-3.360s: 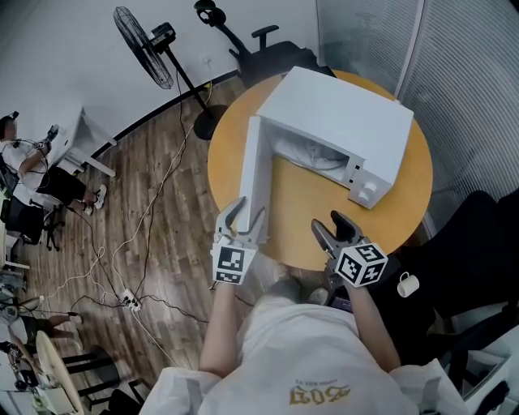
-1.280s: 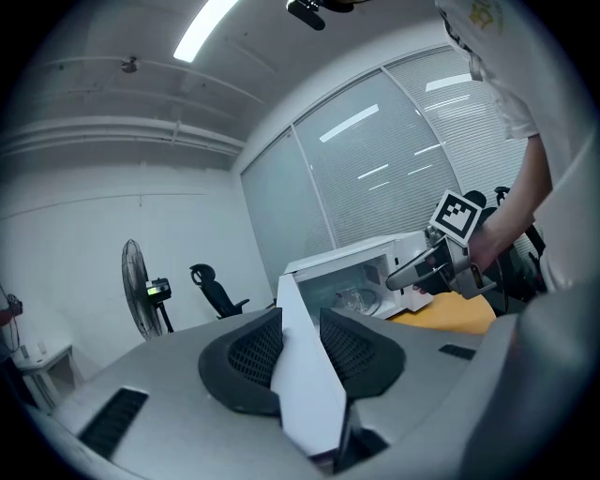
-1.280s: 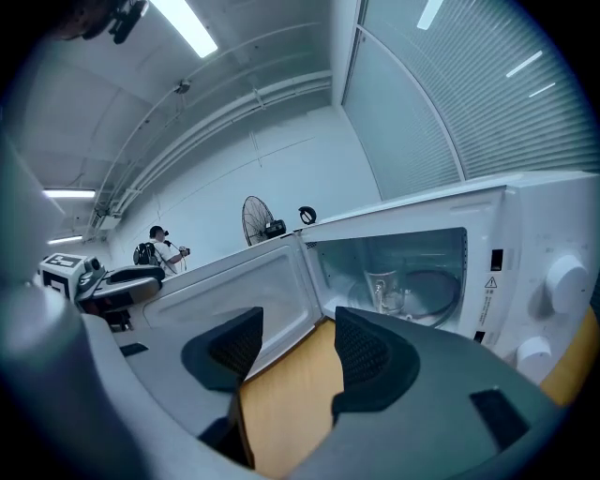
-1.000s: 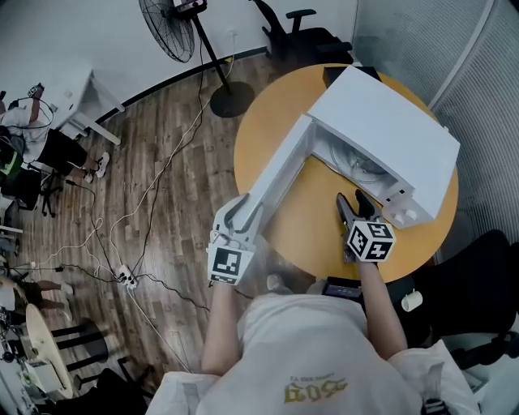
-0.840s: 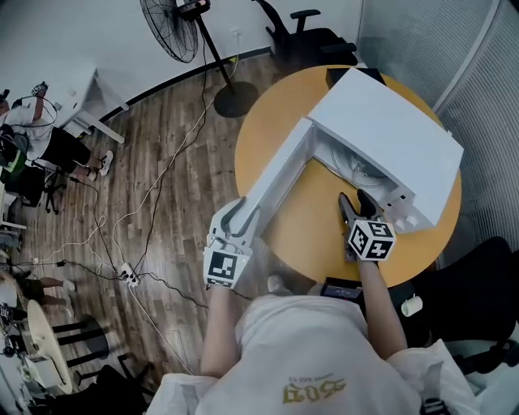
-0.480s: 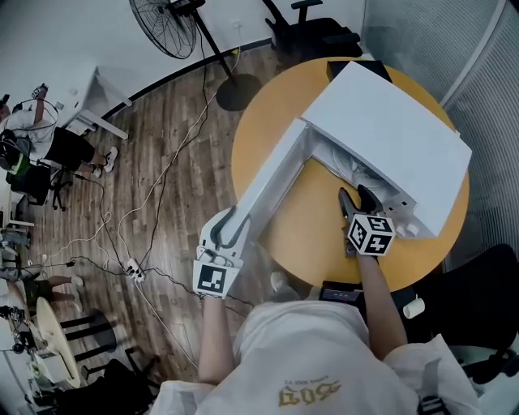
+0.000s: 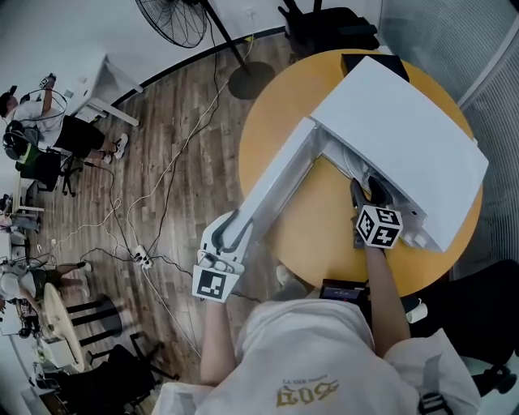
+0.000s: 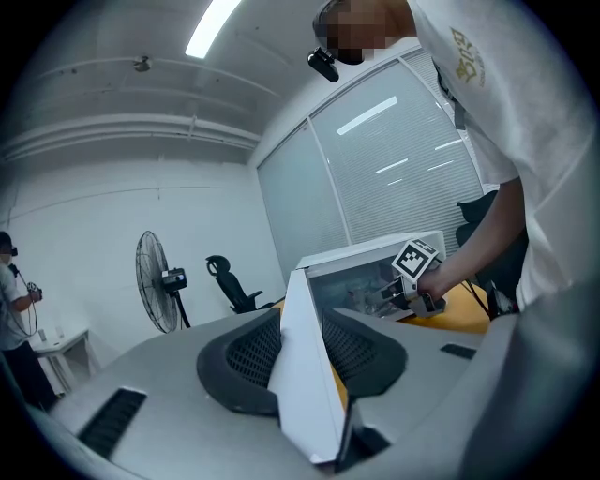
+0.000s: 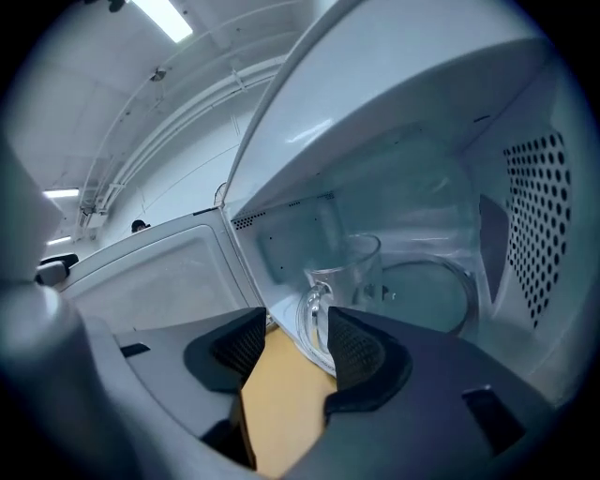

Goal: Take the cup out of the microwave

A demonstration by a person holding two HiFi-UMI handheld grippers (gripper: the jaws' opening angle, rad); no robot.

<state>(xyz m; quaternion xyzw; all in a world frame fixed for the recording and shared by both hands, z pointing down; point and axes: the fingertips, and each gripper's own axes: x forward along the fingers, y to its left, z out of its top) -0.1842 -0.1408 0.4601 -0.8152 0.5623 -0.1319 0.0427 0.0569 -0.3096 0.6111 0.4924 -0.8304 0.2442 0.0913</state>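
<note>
Glass cup (image 9: 354,277) stands upright inside the microwave (image 7: 401,121), toward the front-left of the cavity, handle turned my way. Its base seems to sit partly on the round glass turntable (image 9: 441,291), tho the clear rims blur together so I can't be sure.

R claw (image 9: 295,352) is at the oven mouth, tucked under the top front edge of the white box. Its jaws are fairly wide and have just been closing a bit. The cup handle is right ahead of the tips, close by the R-side pad (image 9: 366,352), but nothing is pinched. Only the orange counter (image 7: 324,235) shows thru the gap btwn the pads, so no grip on the cup yet.

L claw (image 7: 235,225) is narrow, clamped on the free edge of the door (image 7: 280,178). In the left gripper view the white edge runs straight btwn the two mesh pads w/ both pressed against it. The door is swung wide open, reaching out past the counter rim over the wood floor (image 7: 174,154).

The microwave sits on the far-R part of the round counter, w/ bare orange top btwn it and me. Off the counter: a pedestal fan (image 7: 174,20), loose cables on the floor, an office chair (image 7: 332,20) beyond the counter, and a person seated at far L (image 7: 45,138)
</note>
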